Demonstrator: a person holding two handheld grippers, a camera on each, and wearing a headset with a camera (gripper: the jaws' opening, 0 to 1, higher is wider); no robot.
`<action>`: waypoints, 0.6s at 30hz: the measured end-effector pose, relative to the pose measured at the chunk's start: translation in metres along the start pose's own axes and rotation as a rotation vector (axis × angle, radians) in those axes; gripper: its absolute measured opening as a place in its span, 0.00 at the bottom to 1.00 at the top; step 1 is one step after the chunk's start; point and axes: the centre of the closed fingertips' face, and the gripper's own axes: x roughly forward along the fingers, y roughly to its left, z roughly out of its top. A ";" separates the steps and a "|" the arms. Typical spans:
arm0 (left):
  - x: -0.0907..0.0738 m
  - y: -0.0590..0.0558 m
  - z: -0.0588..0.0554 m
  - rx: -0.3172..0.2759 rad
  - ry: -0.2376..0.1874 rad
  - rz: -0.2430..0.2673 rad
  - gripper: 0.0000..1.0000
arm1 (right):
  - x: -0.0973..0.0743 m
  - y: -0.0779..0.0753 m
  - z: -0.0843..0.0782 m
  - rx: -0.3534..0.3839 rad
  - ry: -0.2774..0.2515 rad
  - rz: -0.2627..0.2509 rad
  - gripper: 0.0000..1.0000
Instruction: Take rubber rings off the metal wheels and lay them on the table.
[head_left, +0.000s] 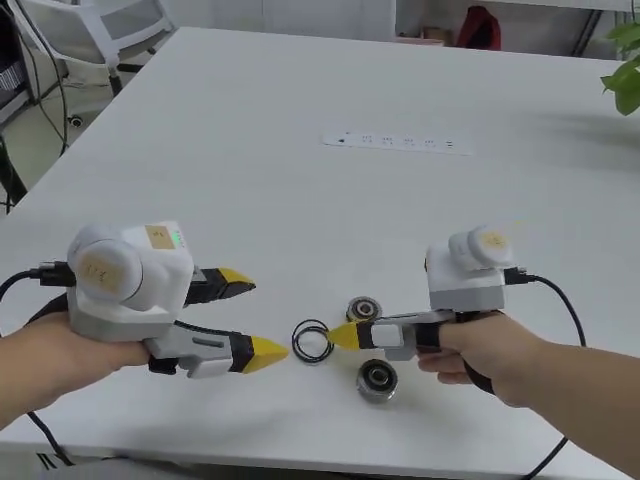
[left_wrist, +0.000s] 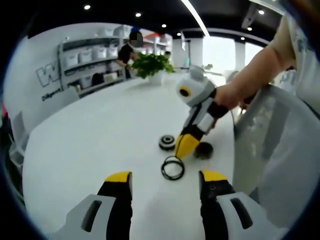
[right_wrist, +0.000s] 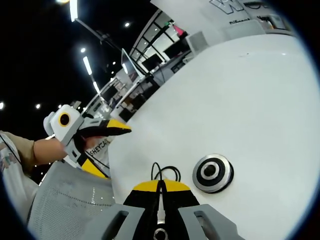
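Two thin black rubber rings (head_left: 312, 341) lie overlapped on the white table (head_left: 300, 150), also seen in the left gripper view (left_wrist: 173, 168). My right gripper (head_left: 345, 335) is shut, its yellow tips pinching the rings' near edge (right_wrist: 165, 172). One metal wheel (head_left: 363, 309) lies just behind that gripper and another wheel (head_left: 376, 379) just in front of it. The right gripper view shows one wheel (right_wrist: 213, 173) beside the tips. My left gripper (head_left: 252, 315) is open, a little left of the rings, with nothing between its fingers (left_wrist: 119, 177).
A white power strip (head_left: 395, 142) lies flat in the middle of the table. A green plant (head_left: 625, 70) stands at the far right edge. Chairs stand beyond the far left corner. The table's front edge runs close under both hands.
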 end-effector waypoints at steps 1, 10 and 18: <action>0.000 0.000 -0.001 0.000 0.002 0.001 0.55 | 0.000 -0.001 0.000 0.003 0.000 -0.004 0.00; -0.001 0.003 -0.004 -0.003 0.008 0.006 0.54 | 0.002 -0.007 -0.002 0.013 0.004 -0.033 0.00; 0.001 0.002 -0.006 -0.004 0.019 0.002 0.54 | 0.002 -0.009 -0.004 0.024 0.007 -0.048 0.02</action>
